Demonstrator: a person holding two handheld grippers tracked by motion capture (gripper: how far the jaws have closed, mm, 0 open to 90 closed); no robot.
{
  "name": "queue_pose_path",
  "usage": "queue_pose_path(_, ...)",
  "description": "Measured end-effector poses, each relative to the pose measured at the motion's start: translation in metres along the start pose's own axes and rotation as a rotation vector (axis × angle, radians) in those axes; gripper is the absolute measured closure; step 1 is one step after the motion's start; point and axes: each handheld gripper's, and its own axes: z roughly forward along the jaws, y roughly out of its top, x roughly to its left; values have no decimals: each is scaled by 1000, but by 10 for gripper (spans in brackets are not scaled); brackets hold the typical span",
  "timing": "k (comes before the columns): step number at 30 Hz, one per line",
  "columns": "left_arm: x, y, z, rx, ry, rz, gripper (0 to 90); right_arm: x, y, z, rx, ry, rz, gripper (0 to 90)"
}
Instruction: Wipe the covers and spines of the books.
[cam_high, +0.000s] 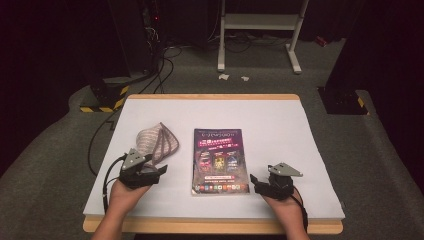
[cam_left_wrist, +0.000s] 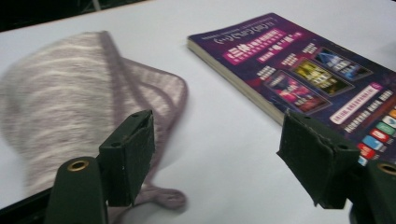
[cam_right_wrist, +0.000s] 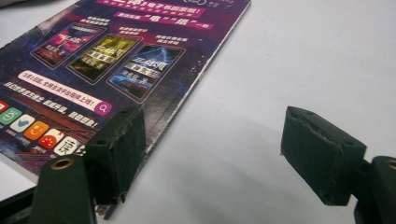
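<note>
— Two grippers, and we hold one in each hand at the near edge of the table (cam_high: 280, 107). Shall we begin at the left?

— Yes. Farthest left we see the striped grey cloth (cam_high: 156, 140), lying rumpled on the white sheet, with its darker border and a loop of trim at the near end. In the left gripper view the cloth (cam_left_wrist: 60, 98) spreads behind the left-hand jaw.

— And our left gripper (cam_high: 161, 170)?

— It hovers just at the cloth's near corner. From above we cannot tell whether it touches. Its jaws stand wide apart, and between them we see only bare white surface.

— Next comes the magazine?

— The purple magazine (cam_high: 220, 160) lies flat and closed in the middle of the table, its long side running away from us, near the cloth but apart from it. In the left gripper view the magazine (cam_left_wrist: 299, 70) shows its spine and thick page edge, beyond the right-hand jaw.

— And on the right?

— Our right gripper (cam_high: 254, 181) sits just beside the magazine's near right corner, pointing toward it. Its jaws are spread wide too, with nothing gripped. In the right gripper view the magazine (cam_right_wrist: 102, 60) lies behind the left-hand jaw, and the gap between the jaws holds plain white table.
</note>
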Motion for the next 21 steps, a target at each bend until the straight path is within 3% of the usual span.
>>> queue_pose_path(6, 26, 3, -11, -13, 110, -12, 259, -8, 0, -5, -9, -11, 1, 209)
queue_pose_path(8, 40, 4, -8, 17, 150, -19, 267, -10, -2, -6, -12, -16, -4, 210)
queue_pose_path(12, 62, 9, 4, 45, 151, -60, 260, -9, -5, -4, -1, -16, -6, 210)
queue_pose_path(15, 75, 12, 21, 74, 102, -122, 261, -8, -5, -4, -4, -10, -9, 210)
queue_pose_path(17, 79, 14, 30, 80, 98, -151, 238, -6, -5, -3, -5, -10, -17, 210)
queue_pose_path(21, 86, 15, 54, 163, 71, -189, 240, -4, -7, -3, 0, -6, -20, 211)
